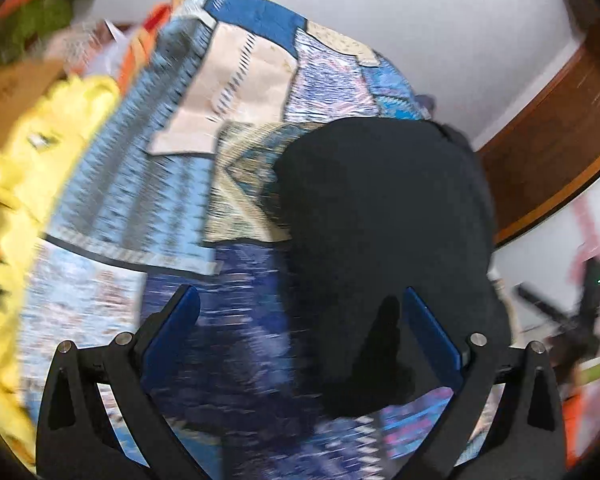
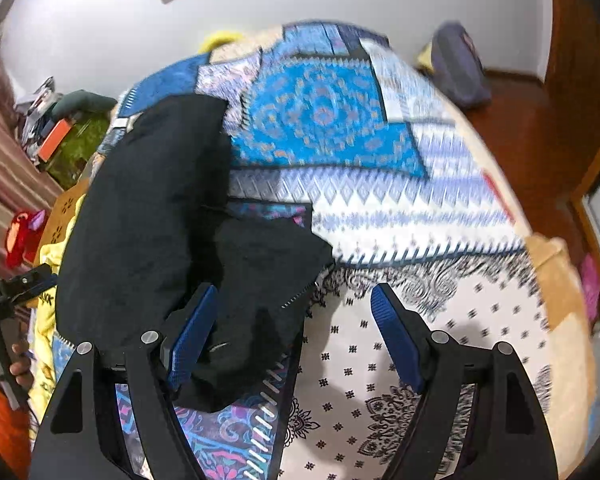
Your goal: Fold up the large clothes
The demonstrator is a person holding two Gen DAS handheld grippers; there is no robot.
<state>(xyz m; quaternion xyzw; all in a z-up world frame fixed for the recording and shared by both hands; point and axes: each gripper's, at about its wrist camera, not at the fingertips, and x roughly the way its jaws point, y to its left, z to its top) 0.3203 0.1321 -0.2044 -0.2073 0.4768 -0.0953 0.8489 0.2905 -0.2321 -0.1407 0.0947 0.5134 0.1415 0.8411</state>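
Jaws of both grippers spread over black garment (image 2: 148, 216); no writing legible.

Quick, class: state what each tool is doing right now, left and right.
Left tool: open, holding nothing; black garment lies beneath.
Right tool: open, not gripping the black garment.

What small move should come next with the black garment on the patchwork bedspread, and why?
Probably close the open right gripper on the near flap of the crumpled black fabric garment; it lies bunched on the blue patchwork bedspread, held by neither the right nor the open left gripper.
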